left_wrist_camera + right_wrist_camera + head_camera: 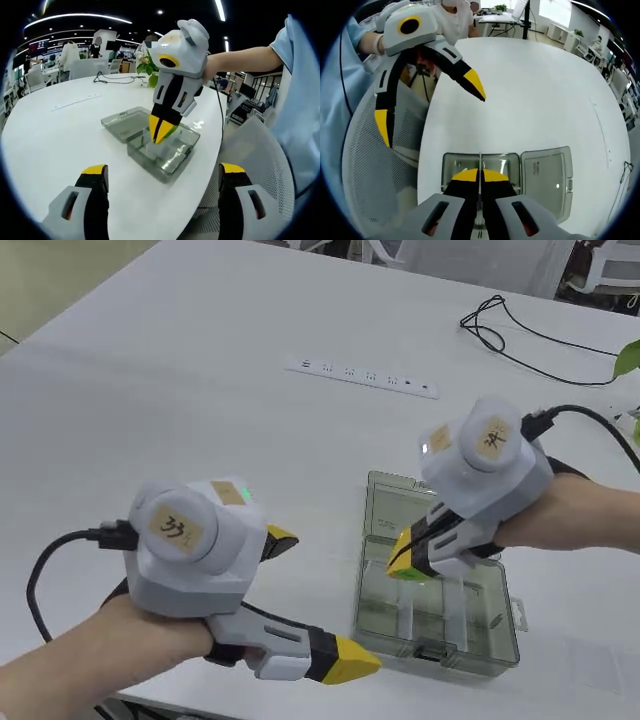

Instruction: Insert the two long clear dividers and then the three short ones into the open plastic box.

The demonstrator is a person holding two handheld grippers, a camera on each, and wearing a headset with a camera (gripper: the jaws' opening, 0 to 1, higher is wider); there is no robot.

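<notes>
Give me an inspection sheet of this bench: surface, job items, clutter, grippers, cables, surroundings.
Surface: white table, mostly bare.
Job's things: clear box open, lid lying flat; thin clear divider clamped above it.
Clutter: power strip.
Grippers: left gripper open, beside the box; right gripper shut on the divider, over the box.
Cables: black cable loose on the table; a lead to each gripper.
Surroundings: plant, mesh chair.

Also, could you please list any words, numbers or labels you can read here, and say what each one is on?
"33", handwritten, as best I can read it: tan sticker on top of the left hand-held gripper.
Handwritten mark, not legible: second tan sticker on top of the right hand-held gripper.
Power strip: any markings are too small to read.
</notes>
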